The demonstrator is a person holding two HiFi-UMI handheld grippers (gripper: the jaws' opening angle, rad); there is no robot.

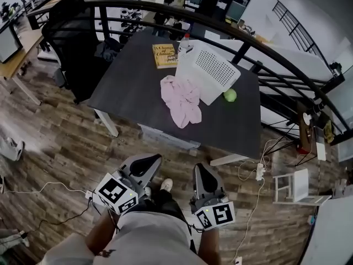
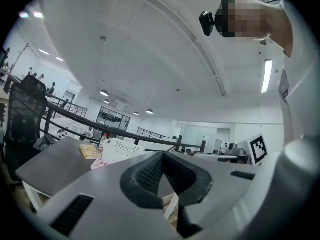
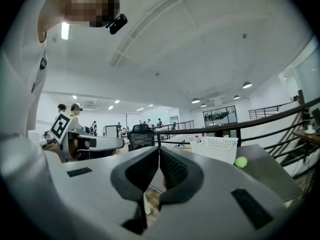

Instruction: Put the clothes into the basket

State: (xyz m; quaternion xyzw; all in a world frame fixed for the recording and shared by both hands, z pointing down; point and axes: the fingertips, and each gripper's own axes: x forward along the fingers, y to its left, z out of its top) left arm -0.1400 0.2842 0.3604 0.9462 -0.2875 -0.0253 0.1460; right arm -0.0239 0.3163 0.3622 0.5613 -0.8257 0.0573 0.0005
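Head view: the person is standing back from the dark table, holding both grippers low and well short of it. Left gripper and right gripper are pointing toward the table, nothing in either. Pink clothes are lying bunched on the tabletop, touching the front of the white basket; none are inside it. A yellow book is lying just left of the basket, and a green ball is sitting at its right. A black chair is standing at the table's left end.

Left gripper view: the jaws of the left gripper are sitting together at the tips, empty. Table, book, basket and a bit of the clothes are showing far ahead on the left.

Right gripper view: the right gripper is showing pads pressed together on nothing. Basket and ball are sitting ahead on the right, with the left gripper alongside.
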